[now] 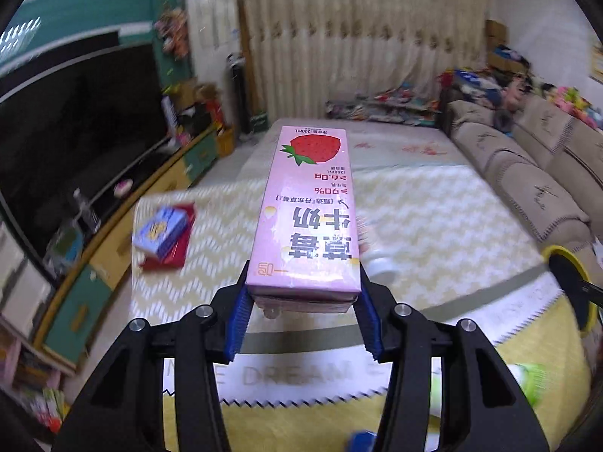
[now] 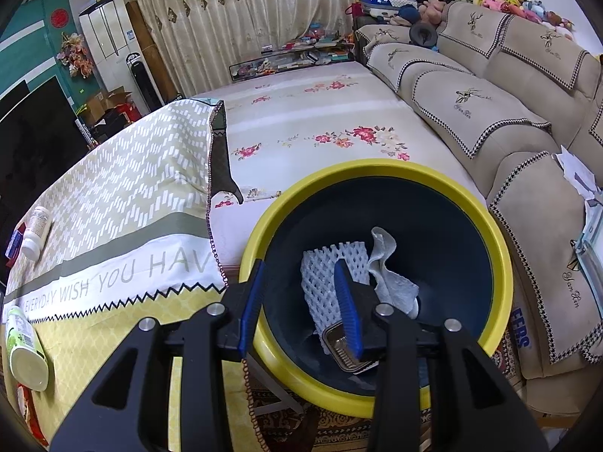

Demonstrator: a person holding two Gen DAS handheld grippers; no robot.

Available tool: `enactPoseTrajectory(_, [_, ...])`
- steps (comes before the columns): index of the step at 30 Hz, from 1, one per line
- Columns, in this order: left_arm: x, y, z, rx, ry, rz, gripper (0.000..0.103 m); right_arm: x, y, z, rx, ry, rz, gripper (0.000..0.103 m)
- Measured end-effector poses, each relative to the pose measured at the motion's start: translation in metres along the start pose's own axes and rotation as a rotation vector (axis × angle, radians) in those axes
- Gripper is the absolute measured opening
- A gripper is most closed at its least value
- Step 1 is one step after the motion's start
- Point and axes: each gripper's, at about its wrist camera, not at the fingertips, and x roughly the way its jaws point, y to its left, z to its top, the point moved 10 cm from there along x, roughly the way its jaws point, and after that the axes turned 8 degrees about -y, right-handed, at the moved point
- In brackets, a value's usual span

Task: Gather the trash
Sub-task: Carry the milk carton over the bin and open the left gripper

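My left gripper [image 1: 303, 320] is shut on a pink strawberry milk carton [image 1: 307, 214] and holds it lengthwise above the table. My right gripper [image 2: 301, 301] grips the yellow rim [image 2: 260, 324] of a dark blue trash bin, one finger outside, one inside. The bin holds white foam netting [image 2: 328, 282], a crumpled tissue [image 2: 388, 271] and a metal tin [image 2: 341, 342]. The bin's rim also shows at the right edge of the left wrist view [image 1: 573, 282].
On the table cloth [image 2: 113, 196] lie a white bottle [image 2: 35, 231], a green-labelled bottle [image 2: 26, 350], and a blue box on a red box [image 1: 162, 231]. A sofa [image 2: 490, 113] runs along the right. A TV [image 1: 75, 132] stands at the left.
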Motion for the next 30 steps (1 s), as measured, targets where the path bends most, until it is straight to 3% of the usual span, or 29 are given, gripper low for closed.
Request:
enactPoseTrajectory(3, [-0.030,-0.037,0.016,0.050,-0.018,-0.088,0.049,-0.005,-0.005,0.005,0.007,-0.021,-0.006,0.036])
enactPoseTrajectory(8, [-0.064,-0.122,0.021,0.106,-0.001,-0.304,0.049,-0.032,-0.032,0.019,0.019,-0.073,-0.043,0.036])
enactPoseTrajectory(12, [-0.076,-0.216,0.013,0.199,0.050,-0.479,0.049,-0.060,-0.059,0.029,0.005,-0.123,-0.096,0.038])
enactPoseTrajectory(17, [-0.080,-0.326,-0.006,0.313,0.112,-0.623,0.049,-0.092,-0.094,0.028,0.019,-0.172,-0.142,0.042])
enactPoseTrajectory(22, [-0.068,-0.415,-0.029,0.386,0.194,-0.702,0.049,-0.112,-0.125,0.015,0.056,-0.194,-0.158,0.042])
enactPoseTrajectory(30, [-0.016,-0.488,-0.053,0.425,0.272,-0.684,0.049,-0.132,-0.168,0.005,0.127,-0.221,-0.187,0.046])
